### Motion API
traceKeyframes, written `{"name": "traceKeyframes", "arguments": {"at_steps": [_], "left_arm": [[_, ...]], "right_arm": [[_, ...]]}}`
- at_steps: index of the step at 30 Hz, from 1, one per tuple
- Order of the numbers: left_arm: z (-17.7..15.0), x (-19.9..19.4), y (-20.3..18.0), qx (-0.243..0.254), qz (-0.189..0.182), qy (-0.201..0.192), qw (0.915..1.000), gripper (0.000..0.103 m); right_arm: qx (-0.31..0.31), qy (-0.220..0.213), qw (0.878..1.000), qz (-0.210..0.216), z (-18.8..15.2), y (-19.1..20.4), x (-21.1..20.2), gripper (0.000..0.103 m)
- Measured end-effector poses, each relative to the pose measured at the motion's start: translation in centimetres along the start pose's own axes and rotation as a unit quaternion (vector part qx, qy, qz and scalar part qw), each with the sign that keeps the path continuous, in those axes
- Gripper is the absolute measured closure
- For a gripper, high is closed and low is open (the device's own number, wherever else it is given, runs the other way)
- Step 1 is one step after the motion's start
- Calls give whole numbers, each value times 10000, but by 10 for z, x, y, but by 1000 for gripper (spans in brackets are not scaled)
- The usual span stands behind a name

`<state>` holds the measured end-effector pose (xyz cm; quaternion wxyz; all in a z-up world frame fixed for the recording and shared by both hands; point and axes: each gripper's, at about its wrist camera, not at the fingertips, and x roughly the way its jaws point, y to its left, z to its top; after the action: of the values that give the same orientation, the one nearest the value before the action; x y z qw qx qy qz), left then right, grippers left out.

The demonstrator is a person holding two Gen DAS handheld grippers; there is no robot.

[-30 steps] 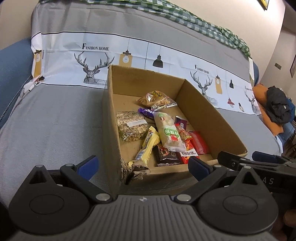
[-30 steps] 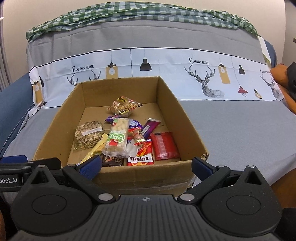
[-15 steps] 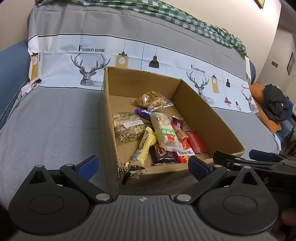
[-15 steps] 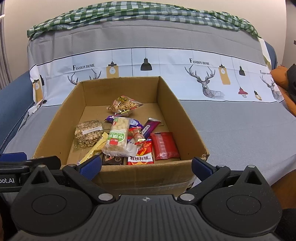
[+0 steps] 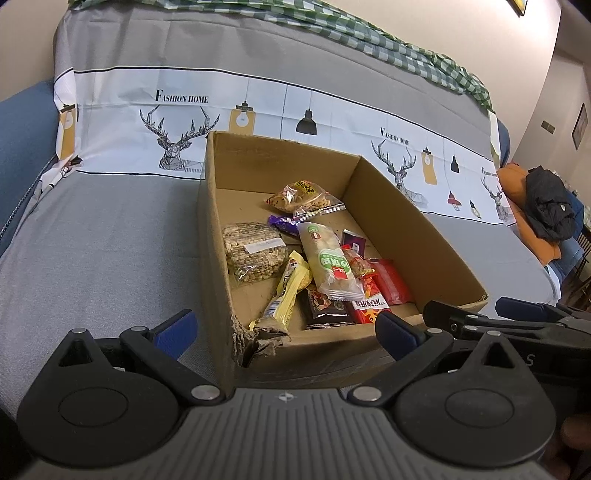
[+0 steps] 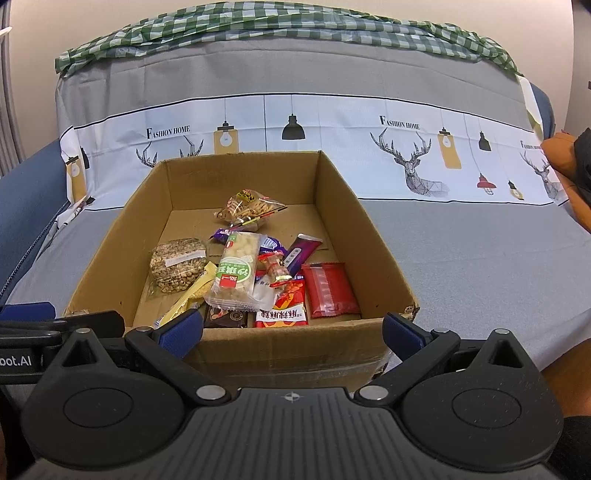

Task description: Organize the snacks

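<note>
An open brown cardboard box [image 6: 369, 236] sat on a sofa draped in a grey cover with a white printed band of deer heads and lamps [image 6: 461, 258], and a green-and-white checked cloth [image 6: 295, 29] lay along the top of the backrest. All the snacks lay inside the box, loosely piled toward its near half. A clear bag of pale nuts with a white label [image 6: 177, 264] rested by the left wall, and a long yellow wrapped bar [image 6: 190, 295] slanted beside it toward the near left corner. A clear packet with a green round label [image 6: 236, 273] lay over the middle of the heap, partly covering a dark brown packet [image 6: 225, 317]. To its right sat a red-and-orange packet with white lettering [image 6: 286, 308] and a plain red flat packet [image 6: 330, 290], with a purple stick pack [image 6: 301, 253] behind them. A clear bag of golden crackers [image 6: 249, 210] lay farther back, apart from the pile. The left gripper [image 5: 284, 328] hovered at the box's torn near left corner, its blue-padded fingers spread wide and empty. The right gripper [image 6: 291, 330] hung in front of the near wall, likewise spread wide with nothing between its fingers. An orange cushion with dark clothing on it [image 5: 543, 214] sat at the sofa's far right.
</note>
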<state>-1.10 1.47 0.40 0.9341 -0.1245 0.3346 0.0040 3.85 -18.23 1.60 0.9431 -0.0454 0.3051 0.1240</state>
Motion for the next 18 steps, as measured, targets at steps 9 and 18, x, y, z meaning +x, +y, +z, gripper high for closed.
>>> {"name": "traceKeyframes", "arguments": {"at_steps": [9,18], "left_arm": [[1,-1,-1,11,-4,-16,10000,0],[1,-1,-1,19,-6,-23,10000,0]], "right_arm": [[-23,-1,10000,6,0,1,0,1],[-29,3,10000,4,0,1,1,1]]}}
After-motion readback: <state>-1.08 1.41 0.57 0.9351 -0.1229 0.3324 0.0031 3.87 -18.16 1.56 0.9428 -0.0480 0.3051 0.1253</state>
